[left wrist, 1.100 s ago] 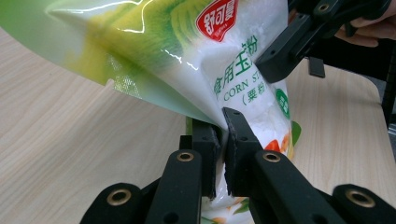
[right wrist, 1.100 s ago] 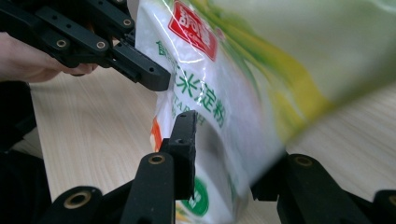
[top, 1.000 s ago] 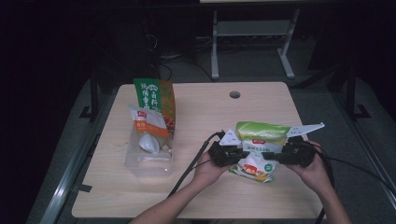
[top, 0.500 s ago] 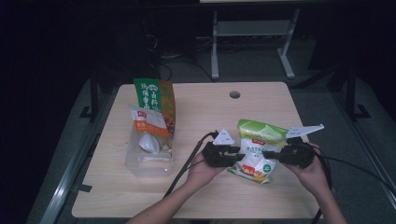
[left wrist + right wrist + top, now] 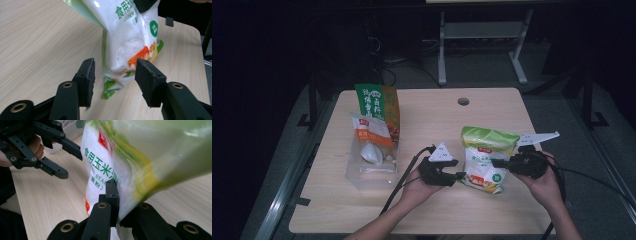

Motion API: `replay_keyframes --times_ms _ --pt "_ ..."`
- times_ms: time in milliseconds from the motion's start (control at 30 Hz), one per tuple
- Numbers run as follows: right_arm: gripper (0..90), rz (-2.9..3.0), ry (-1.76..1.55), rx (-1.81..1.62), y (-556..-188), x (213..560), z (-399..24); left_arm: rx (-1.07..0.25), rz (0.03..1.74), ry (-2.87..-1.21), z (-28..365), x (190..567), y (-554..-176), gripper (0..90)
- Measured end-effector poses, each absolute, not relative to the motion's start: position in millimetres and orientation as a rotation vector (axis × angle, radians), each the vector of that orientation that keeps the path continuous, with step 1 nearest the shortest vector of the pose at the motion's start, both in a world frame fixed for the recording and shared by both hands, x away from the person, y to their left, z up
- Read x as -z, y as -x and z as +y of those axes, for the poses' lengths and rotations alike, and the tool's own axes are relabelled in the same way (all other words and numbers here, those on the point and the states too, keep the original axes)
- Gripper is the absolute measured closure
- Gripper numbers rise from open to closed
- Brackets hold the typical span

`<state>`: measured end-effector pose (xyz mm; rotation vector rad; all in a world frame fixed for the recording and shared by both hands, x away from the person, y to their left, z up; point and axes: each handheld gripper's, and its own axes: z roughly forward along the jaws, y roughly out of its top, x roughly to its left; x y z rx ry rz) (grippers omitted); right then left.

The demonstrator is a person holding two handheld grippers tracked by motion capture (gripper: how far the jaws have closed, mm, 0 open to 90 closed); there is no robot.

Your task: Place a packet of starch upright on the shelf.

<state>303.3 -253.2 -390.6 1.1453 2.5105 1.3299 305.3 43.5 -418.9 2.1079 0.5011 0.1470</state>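
A white and green bag of corn starch (image 5: 484, 157) stands tilted on the wooden table (image 5: 432, 120), right of centre. My right gripper (image 5: 502, 162) is shut on the bag's right edge; in the right gripper view the jaws (image 5: 118, 202) pinch the bag (image 5: 105, 162). Just left of the bag sits my left gripper (image 5: 457, 176). Its jaws have just been opening and stand open (image 5: 115, 75), with the bag's lower corner (image 5: 130, 50) a little beyond the pads, untouched. The left gripper (image 5: 72, 162) is also in the right gripper view, apart from the bag.
A clear plastic bin (image 5: 362, 175) at the table's left holds a tall green-orange packet (image 5: 377, 102) and a white-orange pouch (image 5: 372, 131). A round cable hole (image 5: 463, 101) lies near the far edge. Cables trail off the near side.
My left gripper has opened, let go of the bag and drawn back to the left. My right gripper has closed on the bag's right edge and stays there.
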Motion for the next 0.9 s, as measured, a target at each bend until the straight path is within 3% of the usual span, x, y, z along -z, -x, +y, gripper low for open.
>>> replay_keyframes --times_ms 400,900 --pt "86.8 2.508 -1.145 -1.295 -307 376 -241 -0.15 0.491 -2.094 66 419 -290 38.2" --pt "86.9 2.528 -1.113 -1.266 -316 355 -214 -0.175 0.476 -2.075 90 420 -263 34.7"
